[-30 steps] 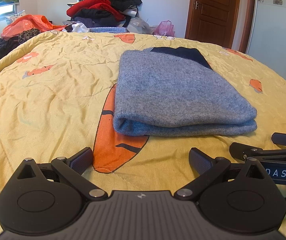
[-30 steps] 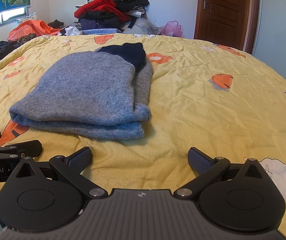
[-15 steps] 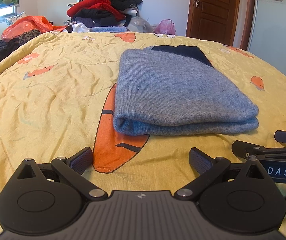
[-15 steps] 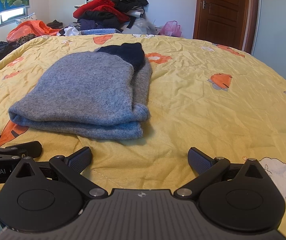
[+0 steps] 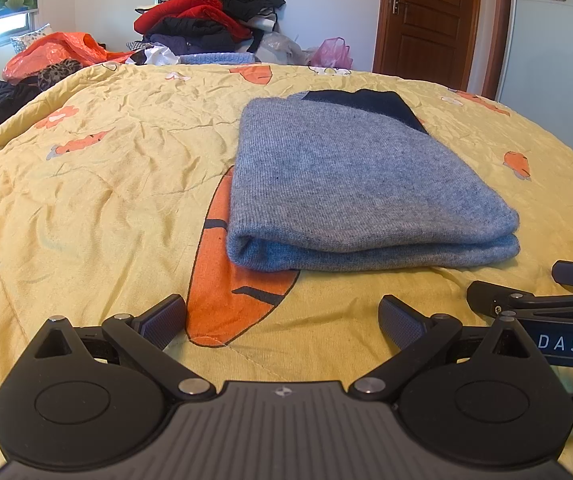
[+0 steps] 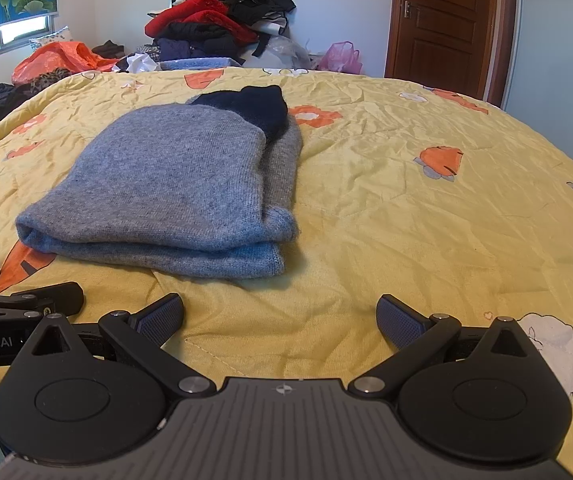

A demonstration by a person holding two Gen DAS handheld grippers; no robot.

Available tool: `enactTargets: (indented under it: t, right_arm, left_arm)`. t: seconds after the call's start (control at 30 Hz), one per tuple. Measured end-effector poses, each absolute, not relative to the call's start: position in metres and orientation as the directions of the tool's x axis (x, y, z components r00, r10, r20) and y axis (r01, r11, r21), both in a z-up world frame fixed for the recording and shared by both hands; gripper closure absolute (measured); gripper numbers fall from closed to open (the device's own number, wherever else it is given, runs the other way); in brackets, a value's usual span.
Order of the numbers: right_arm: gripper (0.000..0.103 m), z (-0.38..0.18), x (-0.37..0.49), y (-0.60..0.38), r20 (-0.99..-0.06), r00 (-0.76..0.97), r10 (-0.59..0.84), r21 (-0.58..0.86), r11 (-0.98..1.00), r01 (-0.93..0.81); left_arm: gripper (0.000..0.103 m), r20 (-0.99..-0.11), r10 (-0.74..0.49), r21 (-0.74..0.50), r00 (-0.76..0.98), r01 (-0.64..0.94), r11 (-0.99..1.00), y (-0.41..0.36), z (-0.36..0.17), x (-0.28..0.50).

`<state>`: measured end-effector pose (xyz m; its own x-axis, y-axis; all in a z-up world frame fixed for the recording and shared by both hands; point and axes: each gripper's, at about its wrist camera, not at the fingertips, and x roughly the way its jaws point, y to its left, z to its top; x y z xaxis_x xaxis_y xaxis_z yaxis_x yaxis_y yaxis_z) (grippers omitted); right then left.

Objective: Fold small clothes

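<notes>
A grey knit sweater [image 5: 350, 184] with a dark navy part at its far end lies folded on the yellow bedspread [image 5: 98, 200]. It also shows in the right wrist view [image 6: 174, 192]. My left gripper [image 5: 282, 318] is open and empty, just short of the sweater's near fold. My right gripper [image 6: 280, 316] is open and empty, to the near right of the sweater. The right gripper's fingers [image 5: 526, 300] show at the right edge of the left wrist view, and the left gripper's fingers [image 6: 34, 300] at the left edge of the right wrist view.
A heap of red, black and other clothes [image 5: 210, 20] stands behind the bed's far edge, with an orange plastic bag [image 5: 54, 54] and a pink bag [image 5: 332, 54]. A brown wooden door [image 5: 426, 20] is at the back right. The bedspread has orange carrot prints.
Both grippers have drawn back very slightly from the sweater. The sweater has not moved and both grippers stay open.
</notes>
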<state>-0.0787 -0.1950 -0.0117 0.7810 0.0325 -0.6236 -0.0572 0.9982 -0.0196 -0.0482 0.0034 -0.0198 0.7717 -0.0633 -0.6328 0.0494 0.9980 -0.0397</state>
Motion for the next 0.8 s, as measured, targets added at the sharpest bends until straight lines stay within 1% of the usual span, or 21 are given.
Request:
enactTargets:
  t: [0.8]
  right_arm:
    - [0.0, -0.0115, -0.0789, -0.1952, -0.624, 0.781, 0.033, -0.019, 0.998, -0.057]
  left_arm:
    - [0.0, -0.633, -0.058, -0.036, 0.772, 0.045, 0.998, 0.0034, -0.0199, -0.0481]
